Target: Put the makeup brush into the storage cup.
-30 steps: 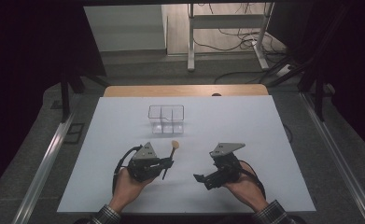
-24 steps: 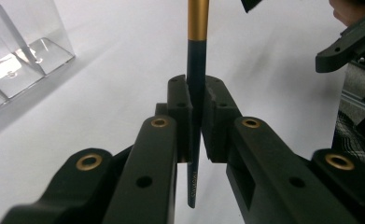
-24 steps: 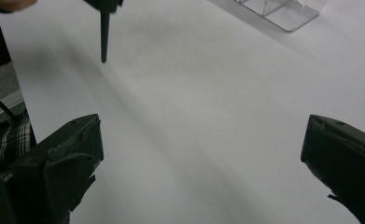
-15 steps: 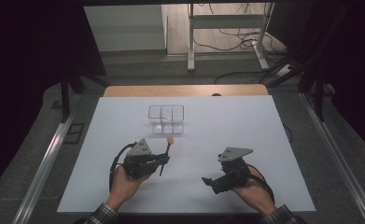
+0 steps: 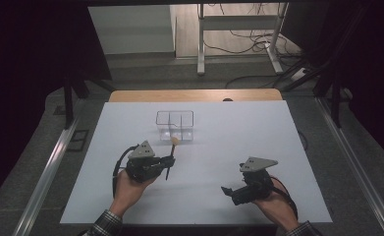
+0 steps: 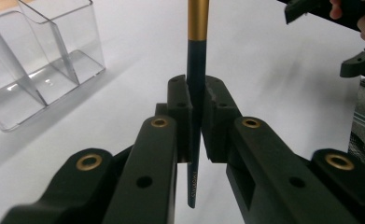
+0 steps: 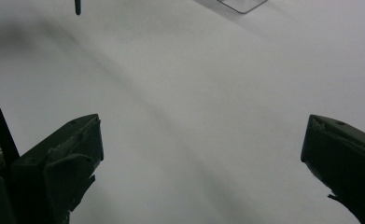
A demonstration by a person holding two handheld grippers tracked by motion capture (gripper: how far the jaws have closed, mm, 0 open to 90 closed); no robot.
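A white sheet [image 5: 219, 147] covers most of the table, and a strip of bare wooden tabletop [image 5: 194, 95] shows along its far edge. Beyond the table stands a pale metal frame [image 5: 238, 29] on a light floor, with dark cables [image 5: 248, 42] trailing around its legs. Metal rails [image 5: 47, 187] run along both sides of the table over grey carpet [image 5: 32, 162].

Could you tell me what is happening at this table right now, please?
A person works with tongs in each hand. The left tongs are shut on a dark brush with a gold ferrule, near a clear divided box on the white table. The right tongs are open and hold nothing.
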